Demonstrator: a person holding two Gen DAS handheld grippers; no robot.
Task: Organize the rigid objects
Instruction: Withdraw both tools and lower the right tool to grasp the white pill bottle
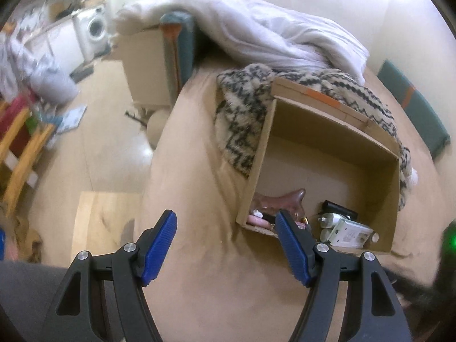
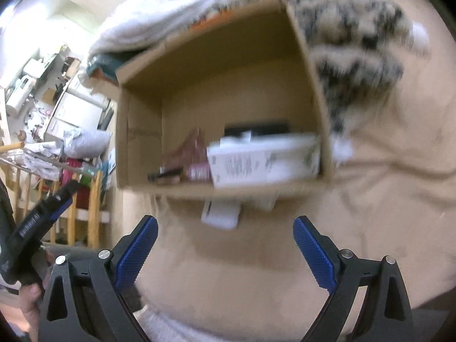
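Observation:
An open cardboard box (image 1: 367, 131) lies on a beige bed cover (image 1: 199, 171); it also shows in the right wrist view (image 2: 216, 65). Inside lie a brownish translucent piece (image 1: 282, 199), a pink item (image 1: 256, 220), a black item (image 1: 339, 208), a white plug (image 1: 327, 219) and a white carton (image 1: 352, 232). The right wrist view is blurred: the white carton (image 2: 265, 161) and a black item (image 2: 256, 128) show inside. My left gripper (image 1: 226, 225) is open and empty near the box's front left corner. My right gripper (image 2: 225, 228) is open and empty before the box.
A patterned knit blanket (image 1: 242, 114) lies behind and beside the box, with a white blanket (image 1: 256, 28) beyond. A white label (image 2: 221, 213) hangs off the box's front wall. The bed edge drops to a wooden floor (image 1: 99, 148) on the left. The other gripper (image 2: 37, 222) shows at the far left.

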